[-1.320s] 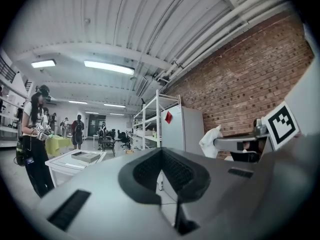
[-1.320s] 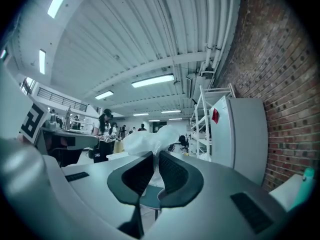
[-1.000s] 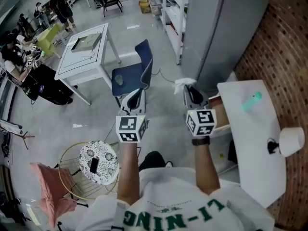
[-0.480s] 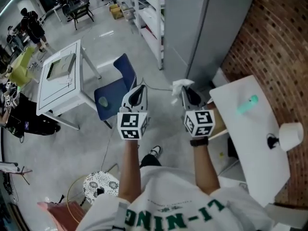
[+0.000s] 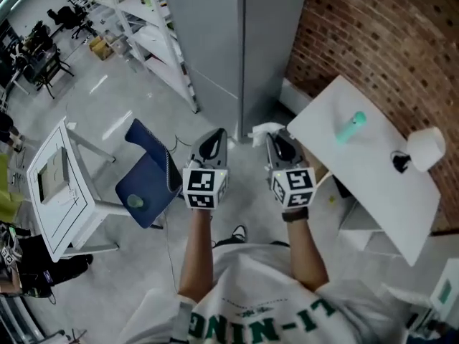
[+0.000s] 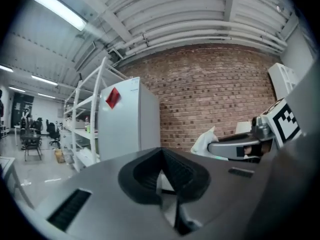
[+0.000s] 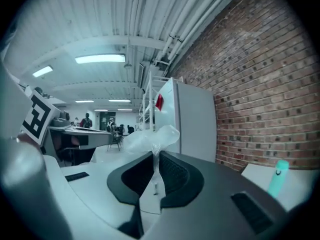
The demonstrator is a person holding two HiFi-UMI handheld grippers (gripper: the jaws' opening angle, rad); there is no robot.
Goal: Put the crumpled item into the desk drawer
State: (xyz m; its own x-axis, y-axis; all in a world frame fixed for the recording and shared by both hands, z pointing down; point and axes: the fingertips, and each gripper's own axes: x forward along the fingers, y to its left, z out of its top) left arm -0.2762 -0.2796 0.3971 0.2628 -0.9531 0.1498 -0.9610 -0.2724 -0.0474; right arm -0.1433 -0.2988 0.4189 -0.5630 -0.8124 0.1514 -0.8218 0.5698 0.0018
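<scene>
A tall grey cabinet (image 5: 215, 41) fills twelve o'clock of the head view, its top cut off by the frame. A brick wall (image 5: 373, 41) stands at one o'clock. The white desk (image 5: 373, 185) slants across three o'clock with its far end cropped. Its drawer cannot be made out under the top. A blue chair (image 5: 147, 185) sits at nine o'clock.

The left hand-held gripper (image 5: 213, 136) and the right hand-held gripper (image 5: 276, 138) are held side by side, both aimed at twelve o'clock. The left one's jaws are together on nothing. The right one's jaws are pinched on the crumpled item (image 7: 150, 136), a pale, thin, bunched wad. It sticks out past the jaw tips, roughly in line with them, and puffs toward eleven o'clock. Its lower end is hidden between the pads, so its true long axis is hard to judge.

A teal bottle (image 5: 349, 127) lies on the desk at two o'clock.

Compared with a second ago, the view has swung. The cabinet and wall loom larger, the open floor has slid to the left, and the desk corner now lies just beside the right hand-held gripper. The grip is unchanged.
</scene>
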